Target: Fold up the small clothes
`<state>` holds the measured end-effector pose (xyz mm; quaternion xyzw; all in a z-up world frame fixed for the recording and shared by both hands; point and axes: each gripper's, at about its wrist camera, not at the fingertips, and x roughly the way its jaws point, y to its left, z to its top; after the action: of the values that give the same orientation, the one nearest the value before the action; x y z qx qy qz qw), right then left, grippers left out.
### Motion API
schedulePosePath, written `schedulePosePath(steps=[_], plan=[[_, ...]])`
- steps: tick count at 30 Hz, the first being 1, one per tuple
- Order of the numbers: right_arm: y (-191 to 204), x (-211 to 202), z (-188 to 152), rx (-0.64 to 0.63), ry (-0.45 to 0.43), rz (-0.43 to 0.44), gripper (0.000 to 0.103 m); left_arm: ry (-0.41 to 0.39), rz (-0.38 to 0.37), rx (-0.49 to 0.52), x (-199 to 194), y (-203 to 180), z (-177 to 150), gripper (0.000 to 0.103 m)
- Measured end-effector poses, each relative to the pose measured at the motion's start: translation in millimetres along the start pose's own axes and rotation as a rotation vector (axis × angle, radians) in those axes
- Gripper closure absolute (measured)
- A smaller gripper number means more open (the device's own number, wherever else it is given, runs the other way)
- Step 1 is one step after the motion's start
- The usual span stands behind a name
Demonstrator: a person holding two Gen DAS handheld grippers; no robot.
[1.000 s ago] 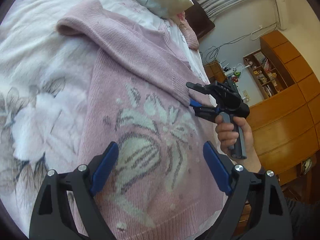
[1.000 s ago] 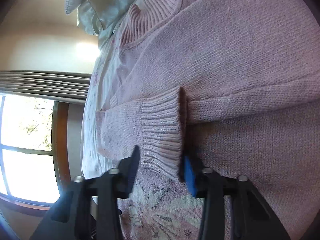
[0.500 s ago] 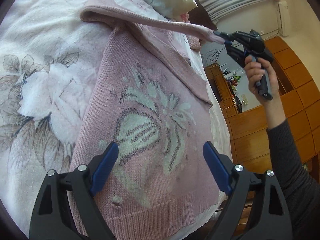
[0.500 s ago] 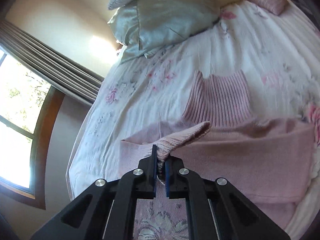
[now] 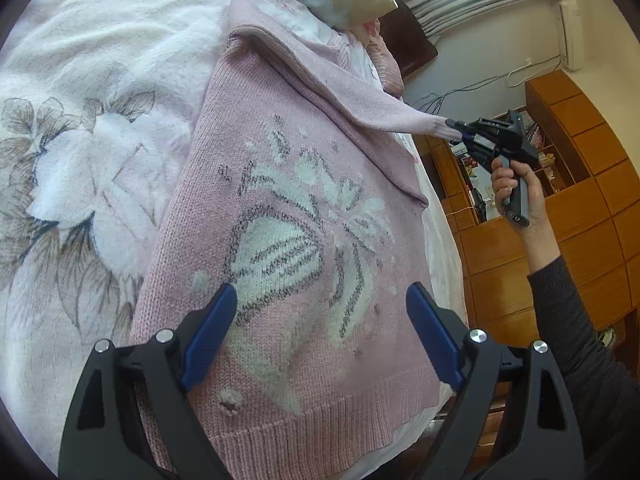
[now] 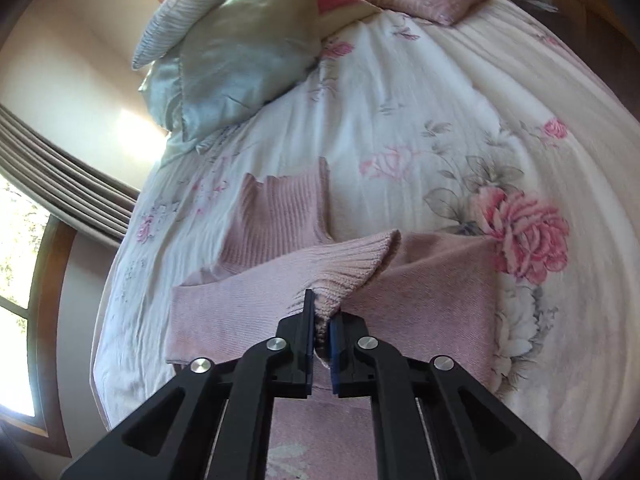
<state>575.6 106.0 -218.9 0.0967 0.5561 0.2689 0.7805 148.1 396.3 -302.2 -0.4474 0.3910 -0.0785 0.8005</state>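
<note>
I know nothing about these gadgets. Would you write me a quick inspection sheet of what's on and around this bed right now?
Surface: bed with a white floral blanket.
Job's things: pink knitted sweater lying flat, flower pattern up; one sleeve lifted and stretched off to the side by its cuff.
Clutter: pillows at the head of the bed.
Grippers: right hand-held gripper shut on the cuff; left hand-held gripper open above the sweater's hem, holding nothing.
Cables: wires running along the wall.
Surroundings: wooden cabinets with shelves, curtains, window.
</note>
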Motion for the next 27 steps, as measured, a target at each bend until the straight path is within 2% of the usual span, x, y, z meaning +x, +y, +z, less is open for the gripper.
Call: schedulePosePath(steps=[5, 14, 19, 20, 21, 22, 23, 26, 27], plan=[[-43.3, 9.9, -11.9, 0.077, 0.019, 0.010, 0.097, 0.000, -0.004, 0.011, 2.7, -5.3, 2.0, 0.017], [-74.8, 5.8, -24.6, 0.124, 0.014, 0.036, 0.097, 0.007, -0.005, 0.015, 9.2, -11.3, 3.2, 0.017], [-99.1, 29.1, -38.8, 0.147, 0.072, 0.026, 0.097, 0.023, -0.014, 0.024, 11.7, -16.2, 5.9, 0.017], [-101.8, 34.2, -40.9, 0.144, 0.095, 0.043, 0.094, 0.032, -0.021, 0.024, 12.4, -17.2, 8.7, 0.017], [-105.7, 35.5, -41.5, 0.158, 0.100, 0.042, 0.086, 0.039, -0.030, 0.028, 12.5, -19.3, 13.0, 0.017], [-111.3, 32.9, -40.7, 0.180, 0.080, 0.047, 0.075, 0.043, -0.039, 0.041, 11.7, -22.6, 19.8, 0.017], [-116.6, 29.8, -39.1, 0.200, 0.059, 0.063, 0.072, 0.044, -0.045, 0.060, 10.7, -27.9, 28.7, 0.017], [-126.6, 30.2, -32.6, 0.245, 0.052, 0.131, 0.071, 0.029, -0.092, 0.119, 7.1, -47.9, 68.3, 0.017], [-126.5, 31.9, -30.1, 0.242, 0.052, 0.129, 0.071, 0.015, -0.114, 0.134, 5.7, -54.1, 84.6, 0.016]])
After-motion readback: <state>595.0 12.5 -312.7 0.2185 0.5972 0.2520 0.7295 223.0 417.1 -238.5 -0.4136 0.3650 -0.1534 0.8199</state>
